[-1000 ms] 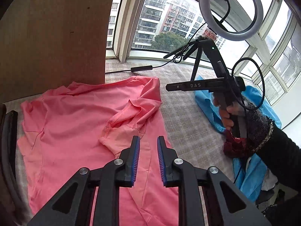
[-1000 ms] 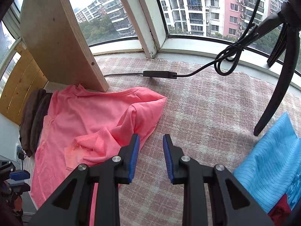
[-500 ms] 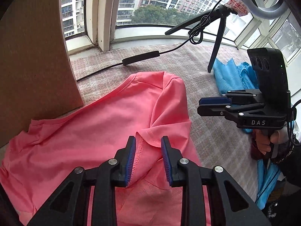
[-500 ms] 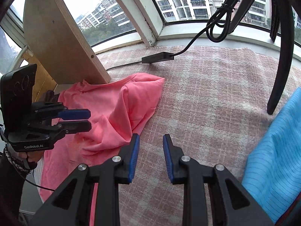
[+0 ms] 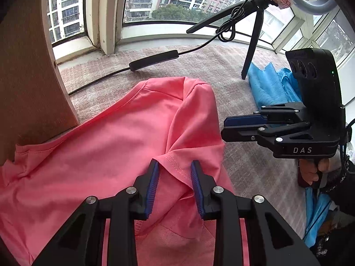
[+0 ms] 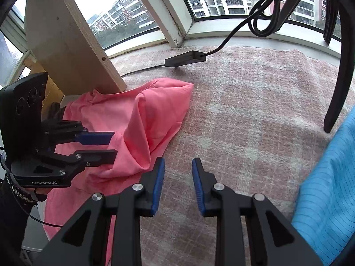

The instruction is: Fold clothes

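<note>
A pink T-shirt [image 5: 111, 137] lies crumpled on the plaid blanket [image 5: 221, 66], its far corner folded over. My left gripper [image 5: 174, 164] points down onto it, with the raised stitched sleeve hem [image 5: 177, 170] between the blue pads; the jaws are closing and still stand apart. In the right wrist view the left gripper [image 6: 112, 145] comes in from the left at the shirt [image 6: 155, 115]. My right gripper [image 6: 178, 160] hovers open over bare blanket [image 6: 244, 110] just right of the shirt's edge, with nothing between its fingers. The left wrist view has the right gripper [image 5: 223, 128] level, beside the shirt.
A blue garment [image 5: 270, 86] [image 6: 328, 188] lies at the right. A black tripod leg [image 5: 250, 51] [image 6: 341, 66] stands by it. A cable with an inline box [image 5: 153, 59] [image 6: 185, 58] runs along the window side. A wooden board [image 5: 28, 77] [image 6: 66, 44] stands at the left.
My left gripper moved forward and down over the shirt until the sleeve hem came between its jaws. My right gripper sank a little and now sits beside the shirt's right edge.
</note>
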{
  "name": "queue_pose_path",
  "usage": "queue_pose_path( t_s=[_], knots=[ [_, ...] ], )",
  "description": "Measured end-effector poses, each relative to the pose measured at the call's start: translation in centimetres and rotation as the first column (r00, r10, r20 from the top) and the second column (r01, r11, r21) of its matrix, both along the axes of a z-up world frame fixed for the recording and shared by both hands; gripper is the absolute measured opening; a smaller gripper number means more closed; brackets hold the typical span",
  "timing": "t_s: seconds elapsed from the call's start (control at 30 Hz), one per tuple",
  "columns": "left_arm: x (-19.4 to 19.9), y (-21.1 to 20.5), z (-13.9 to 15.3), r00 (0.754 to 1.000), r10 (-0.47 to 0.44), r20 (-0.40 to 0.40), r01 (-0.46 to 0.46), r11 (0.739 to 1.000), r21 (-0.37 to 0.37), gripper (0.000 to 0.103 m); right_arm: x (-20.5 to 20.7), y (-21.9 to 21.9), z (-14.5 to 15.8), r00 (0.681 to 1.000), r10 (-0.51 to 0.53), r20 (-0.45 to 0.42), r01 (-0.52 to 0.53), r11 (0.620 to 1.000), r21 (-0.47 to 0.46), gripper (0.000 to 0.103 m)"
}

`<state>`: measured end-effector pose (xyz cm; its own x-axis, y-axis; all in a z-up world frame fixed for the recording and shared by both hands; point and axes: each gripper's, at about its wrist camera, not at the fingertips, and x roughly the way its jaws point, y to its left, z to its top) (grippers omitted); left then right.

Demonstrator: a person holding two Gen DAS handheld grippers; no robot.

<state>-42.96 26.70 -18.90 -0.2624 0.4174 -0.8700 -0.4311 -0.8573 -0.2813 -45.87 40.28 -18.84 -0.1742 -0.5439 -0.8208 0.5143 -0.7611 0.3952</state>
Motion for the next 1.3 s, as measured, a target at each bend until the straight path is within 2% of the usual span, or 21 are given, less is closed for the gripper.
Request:
queue_pose_path(
  t_s=[0.03,0.1,0.2,0.33,0.4,0.5,0.6,0.73,0.77,0.8,0.83,0.87,0.9,0.97,1.03,1.17,1.23,1.3],
  knots=[
    [0.0,0.1,0.1,1.0,-0.002,-0.008,0.002,1.0,-0.013,0.013,0.0,0.0,0.0,1.0,-0.001,0.0,0.001,1.0,-0.002,0.026],
    [0.1,0.1,0.3,1.0,-0.009,-0.022,0.009,1.0,-0.027,0.0,-0.1,0.0,0.1,1.0,-0.002,-0.005,0.002,1.0,-0.001,0.026],
    [0.7,-0.4,1.5,0.997,-0.017,-0.08,0.015,1.0,-0.022,0.0,-0.2,0.0,0.2,1.0,0.0,-0.012,0.0,1.0,-0.007,0.026],
    [0.5,-2.6,3.1,0.99,0.039,-0.133,-0.04,0.999,-0.008,0.0,-0.4,-0.4,0.2,1.0,0.019,-0.023,-0.019,1.0,-0.008,0.026],
    [0.1,-3.7,3.3,0.982,0.086,-0.166,-0.098,0.993,-0.065,0.0,-0.6,-0.8,0.3,0.999,0.024,-0.031,-0.024,1.0,-0.004,0.026],
    [-0.7,-5.7,2.5,0.972,0.165,-0.169,-0.192,0.969,-0.157,0.0,-0.8,-1.4,0.7,0.998,0.029,-0.055,-0.029,1.0,-0.001,0.026],
    [-1.2,-6.6,1.2,0.968,0.194,-0.162,-0.226,0.95,-0.213,0.0,-0.7,-2.5,1.6,0.993,0.061,-0.097,-0.064,0.998,-0.03,0.026],
    [-1.1,-6.6,0.0,0.973,0.186,-0.137,-0.215,0.945,-0.247,0.002,-0.9,-5.0,1.9,0.98,0.143,-0.135,-0.15,0.988,-0.042,0.026],
    [-1.0,-6.8,0.1,0.974,0.192,-0.12,-0.216,0.948,-0.234,0.004,-1.3,-5.8,1.3,0.979,0.154,-0.134,-0.154,0.988,0.012,0.026],
    [-0.8,-7.0,0.2,0.975,0.197,-0.106,-0.216,0.951,-0.22,0.007,-1.7,-6.4,0.6,0.979,0.145,-0.141,-0.13,0.986,0.108,0.026],
    [-0.4,-7.4,0.6,0.974,0.2,-0.105,-0.218,0.955,-0.199,0.009,-2.1,-6.6,0.3,0.979,0.127,-0.157,-0.097,0.977,0.189,0.016],
    [0.2,-7.9,1.1,0.974,0.195,-0.113,-0.213,0.959,-0.186,0.01,-2.3,-6.5,0.7,0.978,0.113,-0.174,-0.075,0.975,0.207,0.018],
    [1.1,-8.3,1.4,0.977,0.184,-0.11,-0.201,0.964,-0.176,0.013,-2.4,-6.2,1.3,0.977,0.1,-0.186,-0.059,0.975,0.212,0.018],
    [2.8,-9.0,1.8,0.982,0.161,-0.102,-0.176,0.972,-0.157,0.015,-2.4,-5.7,2.4,0.979,0.09,-0.185,-0.059,0.984,0.166,0.018],
    [4.7,-8.9,1.5,0.989,0.137,-0.056,-0.143,0.982,-0.121,0.019,-1.7,-5.9,3.4,0.977,0.113,-0.183,-0.091,0.988,0.123,0.018],
    [7.2,-6.9,-0.1,0.997,0.07,-0.013,-0.071,0.985,-0.159,0.021,-0.1,-7.9,3.6,0.964,0.186,-0.191,-0.161,0.977,0.141,0.019],
    [7.4,-6.3,-0.9,0.998,0.067,-0.004,-0.066,0.977,-0.202,0.021,0.6,-9.1,3.4,0.958,0.212,-0.193,-0.182,0.97,0.158,0.019],
    [7.7,-6.1,-1.0,0.998,0.069,-0.01,-0.069,0.976,-0.206,0.019,1.0,-9.4,3.0,0.954,0.232,-0.19,-0.202,0.966,0.162,0.019]
  ],
)
